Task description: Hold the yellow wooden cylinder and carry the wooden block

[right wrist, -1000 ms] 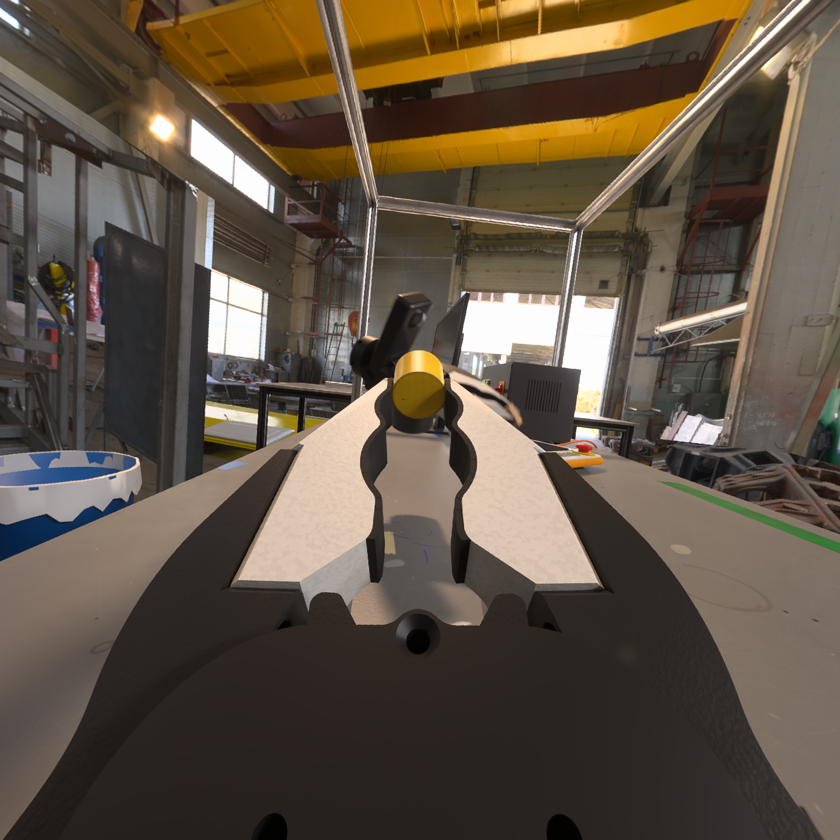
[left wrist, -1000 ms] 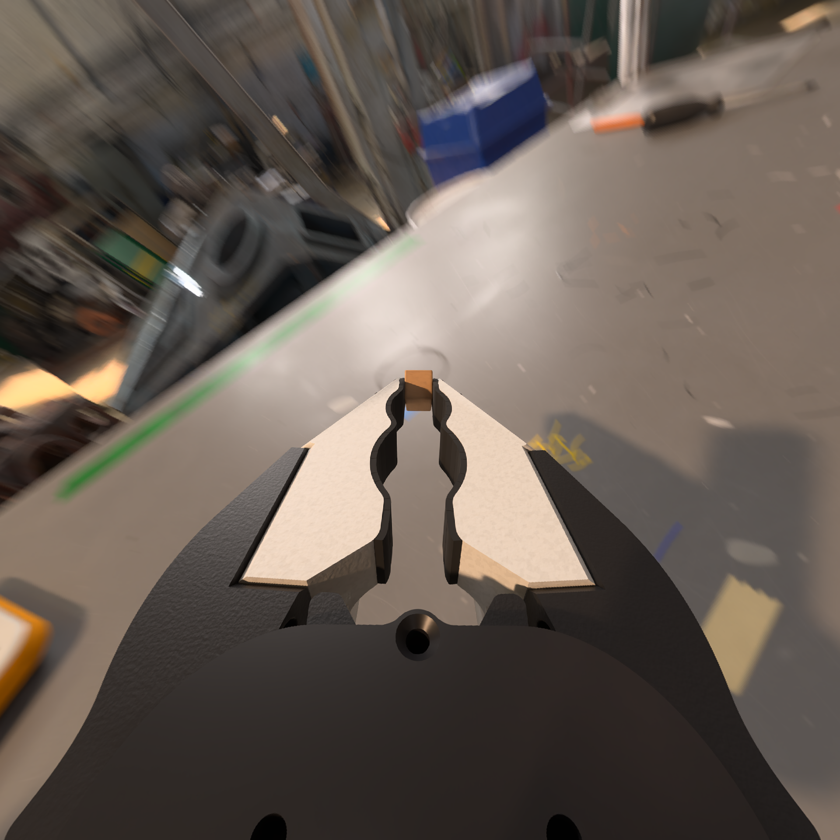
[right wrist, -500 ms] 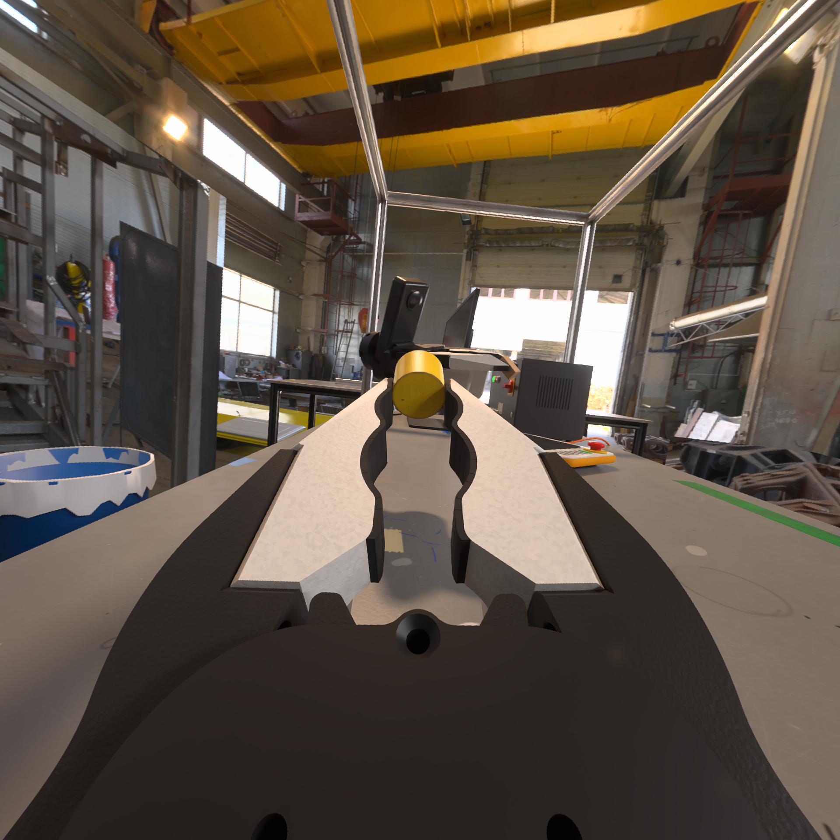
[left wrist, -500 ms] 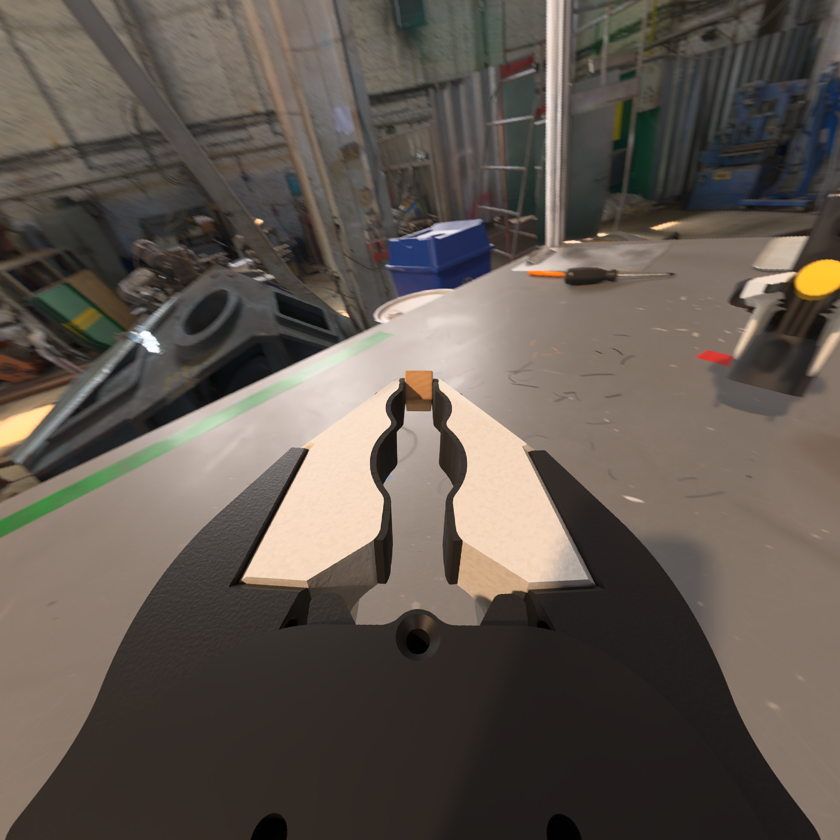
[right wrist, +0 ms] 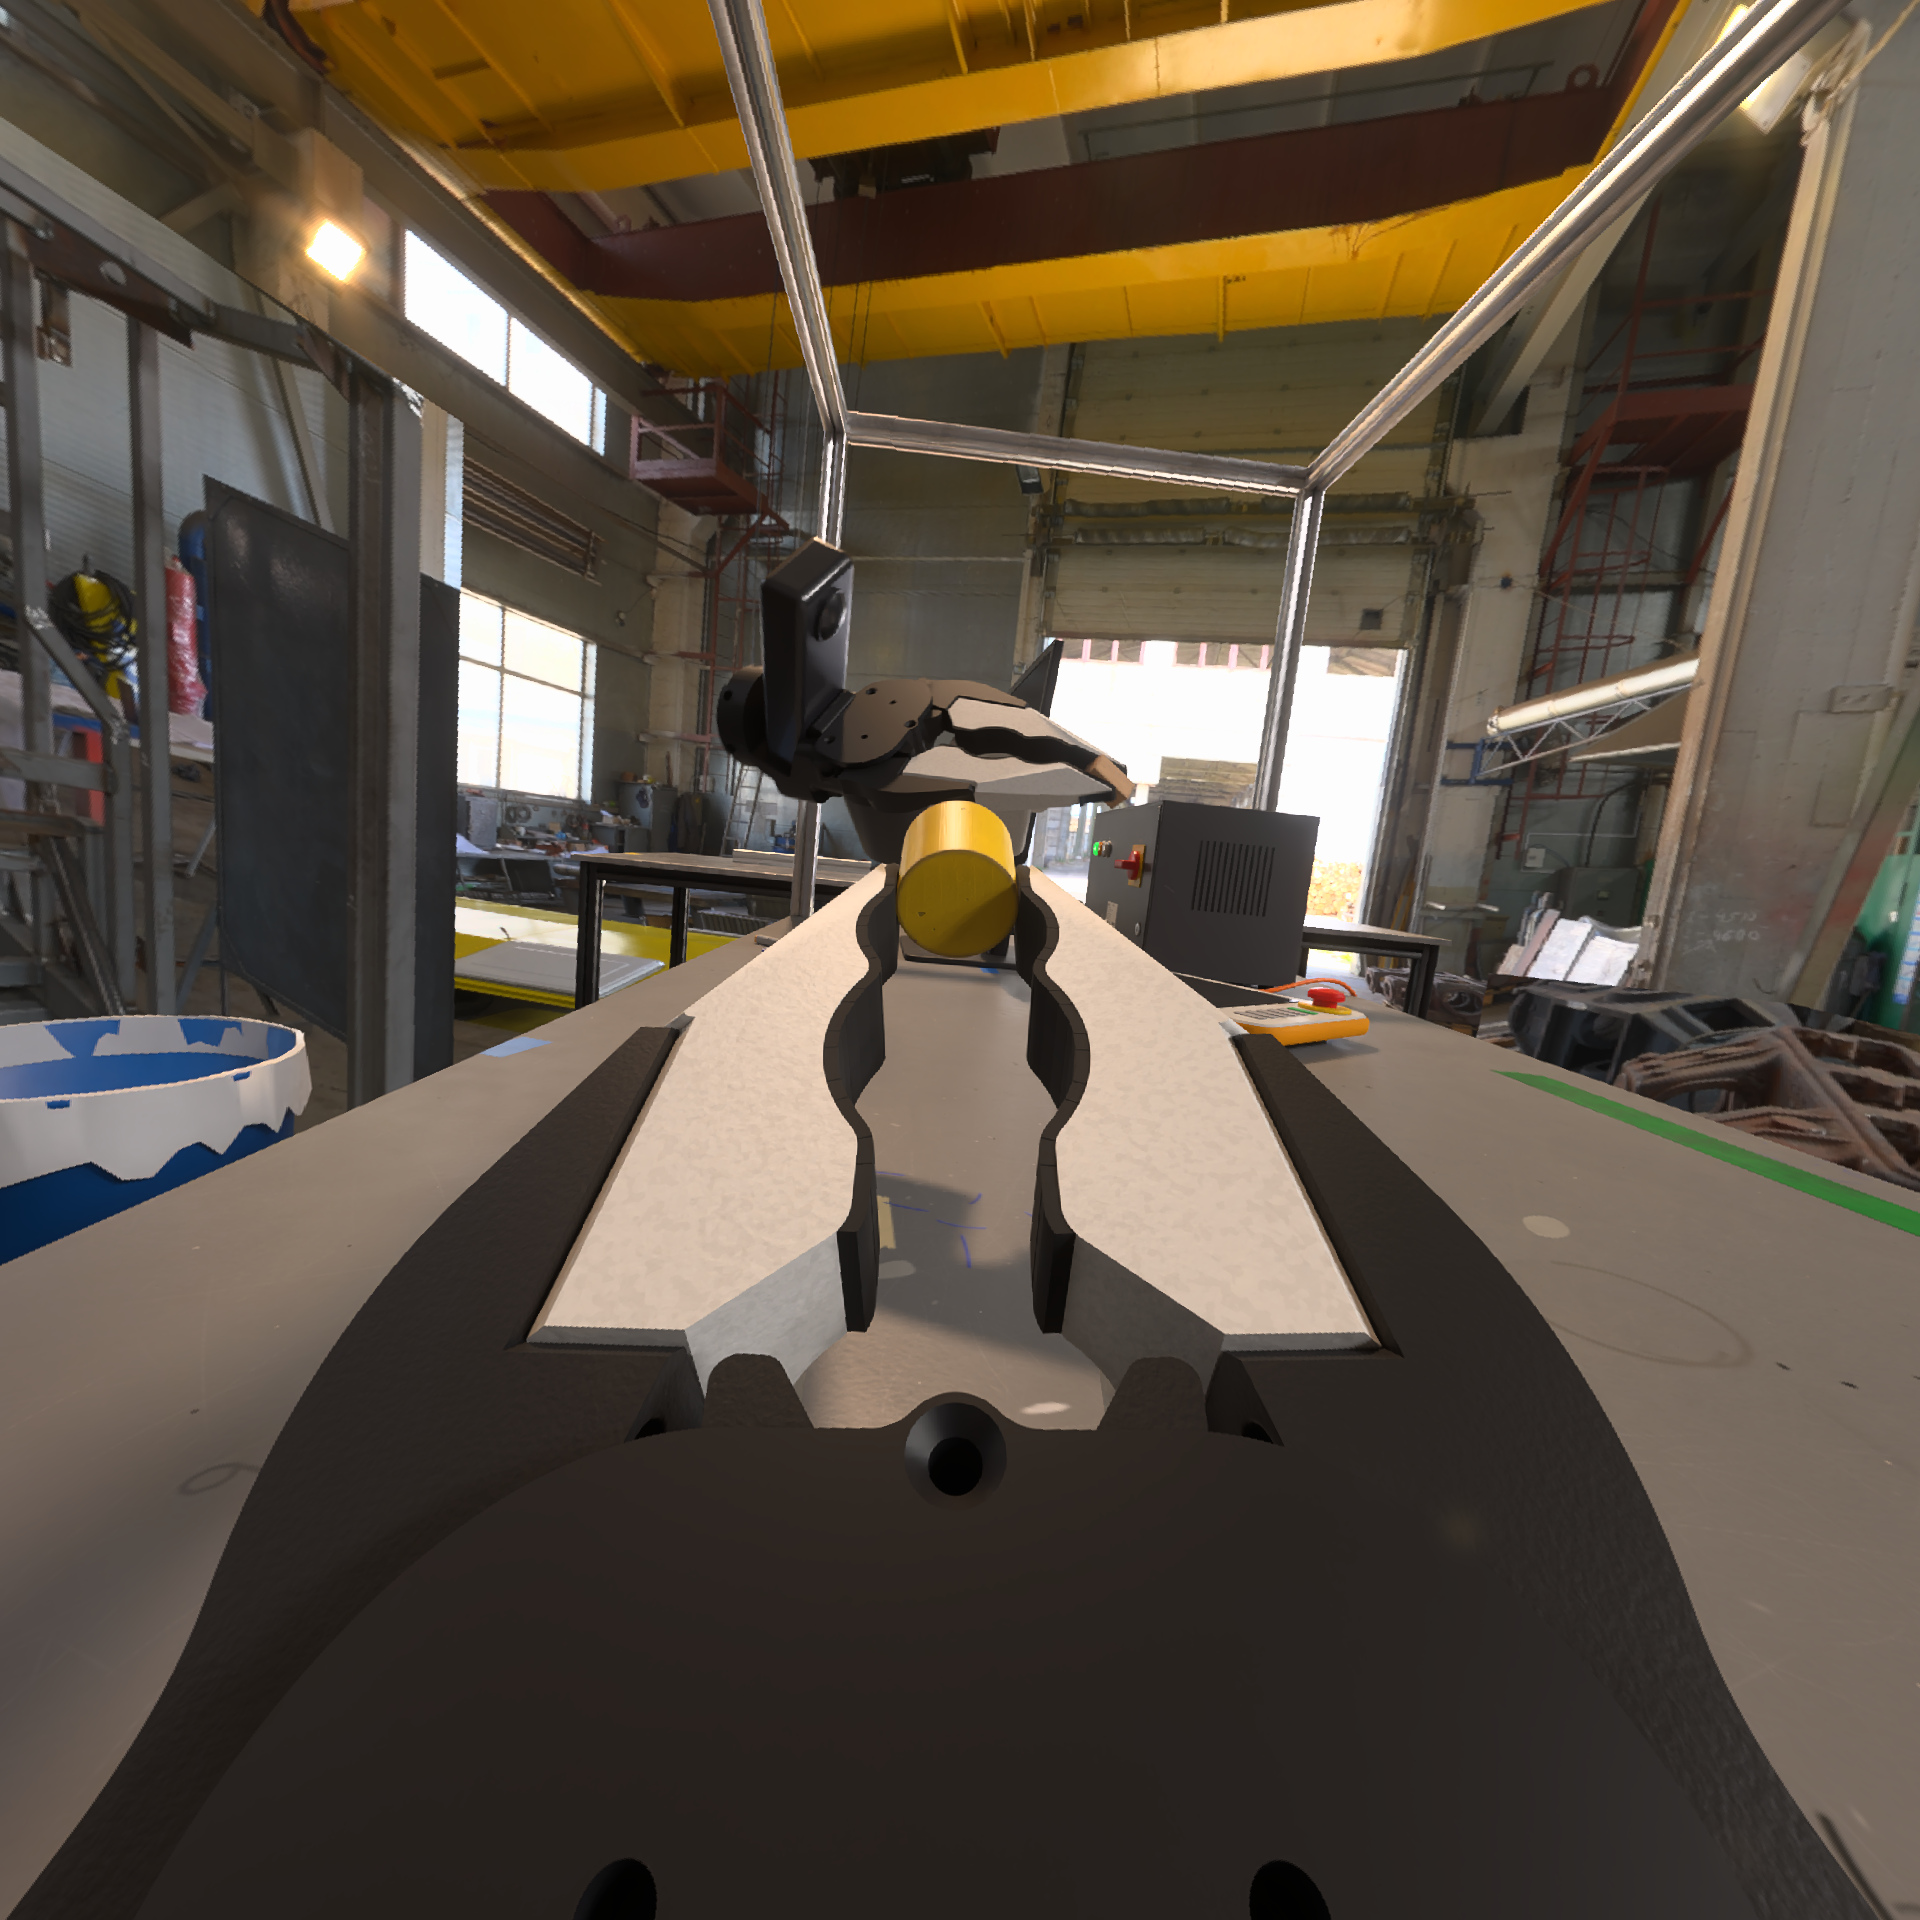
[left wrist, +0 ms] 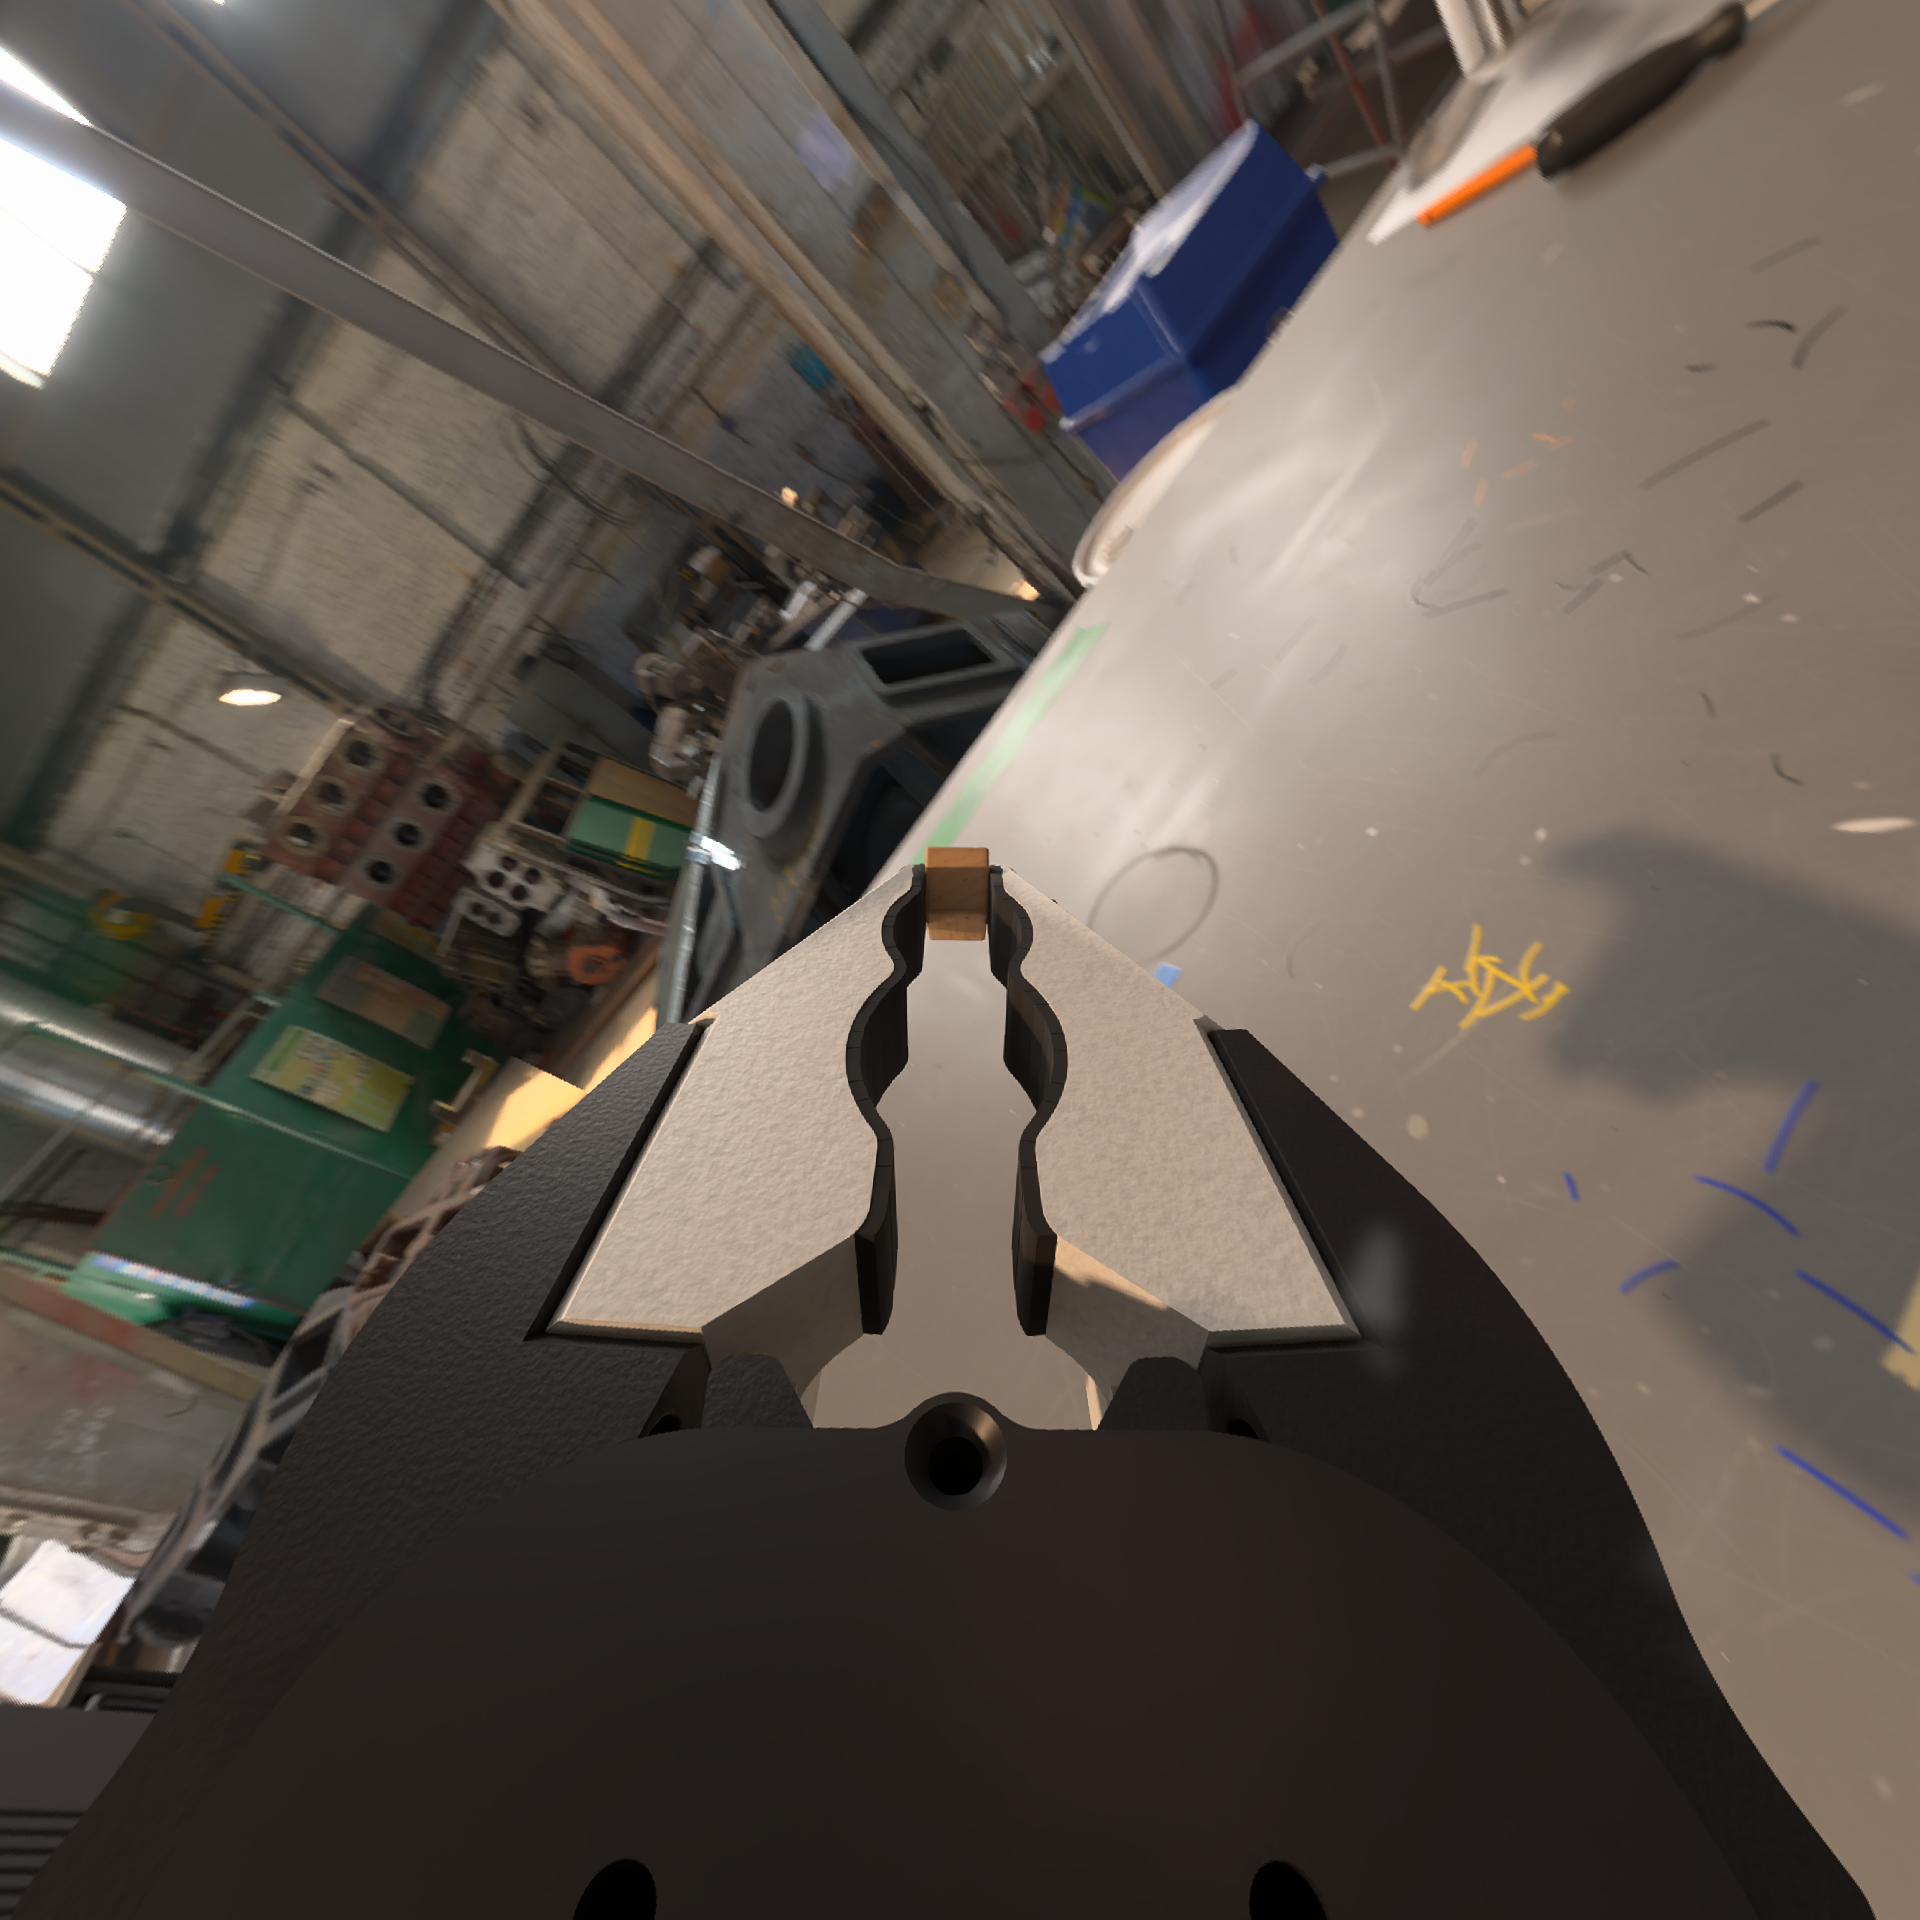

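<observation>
Block: small wooden block [left wrist: 956,894] pinched between the left gripper [left wrist: 957,902] tips, lifted off the grey table [left wrist: 1558,644].
Cylinder: yellow cylinder [right wrist: 956,879] clamped in the right gripper [right wrist: 957,883], held just above the table.
Change: left view has rolled and swung since half a second ago; the block has not slipped.
Meaning: carry looks under way, both grips secure.
Beyond: screwdriver [left wrist: 1600,114] at the far edge.

Two grippers [left wrist: 956,883] [right wrist: 956,883], one wooden block [left wrist: 956,891], one yellow cylinder [right wrist: 956,878], one screwdriver [left wrist: 1590,114], one blue bucket [right wrist: 135,1112], one yellow button box [right wrist: 1299,1018].

grey table [left wrist: 1558,623], screwdriver [left wrist: 1579,125], blue bin [left wrist: 1195,301], blue-and-white bucket [right wrist: 135,1112], yellow pendant [right wrist: 1299,1023]
</observation>
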### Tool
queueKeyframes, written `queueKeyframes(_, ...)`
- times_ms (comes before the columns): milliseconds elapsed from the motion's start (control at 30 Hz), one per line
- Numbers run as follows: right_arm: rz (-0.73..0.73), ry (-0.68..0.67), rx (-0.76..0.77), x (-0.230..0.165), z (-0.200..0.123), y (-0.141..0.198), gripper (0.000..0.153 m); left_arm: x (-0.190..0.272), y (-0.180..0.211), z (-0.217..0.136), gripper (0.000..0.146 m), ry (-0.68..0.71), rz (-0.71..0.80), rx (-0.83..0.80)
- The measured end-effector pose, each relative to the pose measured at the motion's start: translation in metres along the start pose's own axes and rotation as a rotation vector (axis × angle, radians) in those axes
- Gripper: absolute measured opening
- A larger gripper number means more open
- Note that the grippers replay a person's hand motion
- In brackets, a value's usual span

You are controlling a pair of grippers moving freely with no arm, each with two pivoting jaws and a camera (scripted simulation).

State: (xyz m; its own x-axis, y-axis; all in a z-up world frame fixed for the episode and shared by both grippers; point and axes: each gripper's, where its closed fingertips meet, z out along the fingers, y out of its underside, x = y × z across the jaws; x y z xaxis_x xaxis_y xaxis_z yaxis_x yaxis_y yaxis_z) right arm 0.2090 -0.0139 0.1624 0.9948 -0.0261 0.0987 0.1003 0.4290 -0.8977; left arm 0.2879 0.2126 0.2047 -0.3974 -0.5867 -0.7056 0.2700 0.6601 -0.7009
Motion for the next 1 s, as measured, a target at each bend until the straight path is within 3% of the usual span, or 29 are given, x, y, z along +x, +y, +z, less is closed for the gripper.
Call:
queueKeyframes(100,0.001,-0.005,0.000,-0.001,0.000,0.000,0.021,0.010,0.002,0.009,0.011,0.153,-0.030,-0.049)
queueKeyframes(300,0.004,-0.008,-0.004,-0.001,0.000,0.001,0.021,0.022,0.008,0.026,0.011,0.641,-0.195,-0.238)
queueKeyframes(467,0.001,-0.011,-0.002,-0.002,0.000,0.001,0.021,0.024,0.029,0.019,0.011,1.078,-0.386,-0.565)
queueKeyframes(567,0.002,-0.014,-0.004,-0.002,0.000,0.001,0.021,0.017,0.031,0.012,0.011,1.284,-0.501,-0.680)
queueKeyframes(733,0.005,-0.019,-0.011,-0.002,0.000,0.002,0.021,0.004,0.020,0.004,0.011,1.575,-0.692,-0.724)
queueKeyframes(1000,0.003,-0.020,-0.012,-0.003,0.000,0.002,0.021,-0.005,-0.002,-0.007,0.011,1.969,-0.740,-0.587)
